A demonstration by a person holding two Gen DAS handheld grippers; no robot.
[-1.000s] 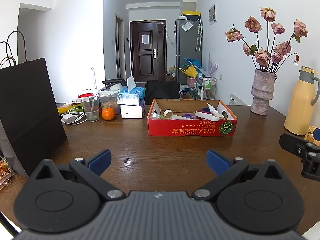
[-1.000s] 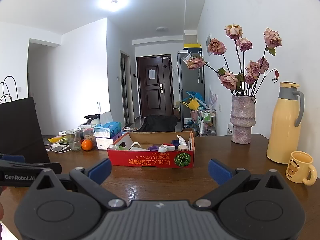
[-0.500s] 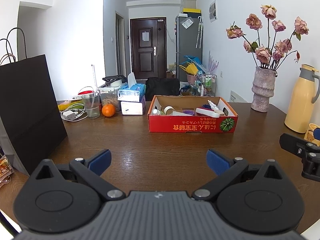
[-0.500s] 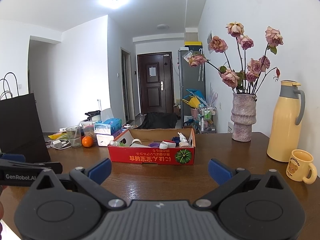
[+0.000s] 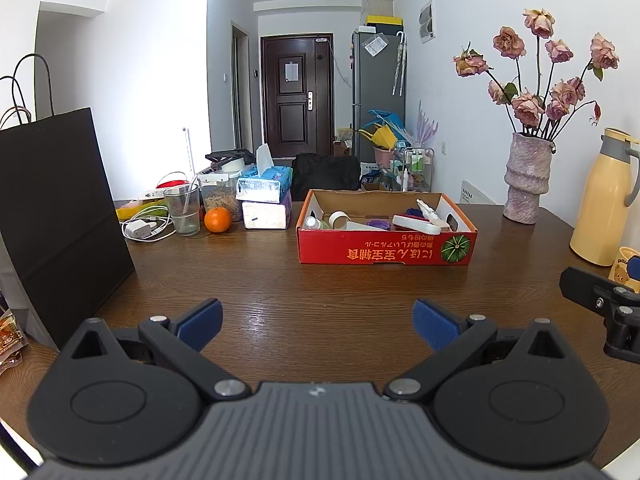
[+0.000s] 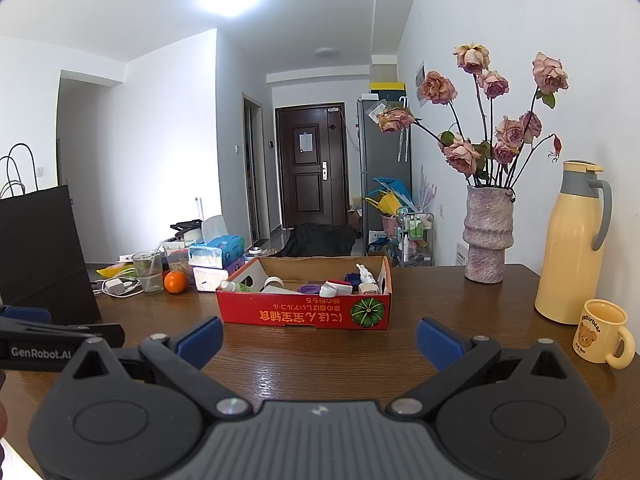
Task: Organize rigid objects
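A: What differs from the frames half a second and one second earlier?

B: Little. In the left wrist view the red cardboard box [image 5: 386, 249] sits slightly lower and nearer than a second ago. In the right wrist view the box [image 6: 304, 313] keeps nearly the same position. Both grippers remain spread and empty throughout.

A: State of the grippers now?

B: The left gripper [image 5: 318, 322] has its blue pads wide apart over the bare wooden table [image 5: 320, 288], pinching nothing. The right gripper [image 6: 319, 340] is likewise spread over the table [image 6: 320, 360] and holds nothing. Each gripper appears at the edge of the other's view.

A: Where are the task's things?

B: In the box, which stands at mid-table, well apart from both grippers. Its contents include a roll of tape [image 5: 339, 219] near the left end, a small bottle [image 5: 312, 223] lying beside it, a purple lid [image 5: 378, 224], a white and red case [image 5: 416, 224] and a white spray bottle [image 5: 430, 213] toward the right end. Further items are too small to tell.

A: Other containers?

B: A drinking glass [image 5: 183, 210] with a straw stands left of an orange [image 5: 218, 219]. A vase [image 6: 488, 236] holds dried roses. A yellow thermos jug [image 6: 572, 248] stands just behind a yellow bear mug [image 6: 602, 332]; what either holds cannot be told. A black paper bag [image 5: 56, 216] stands at the far left.
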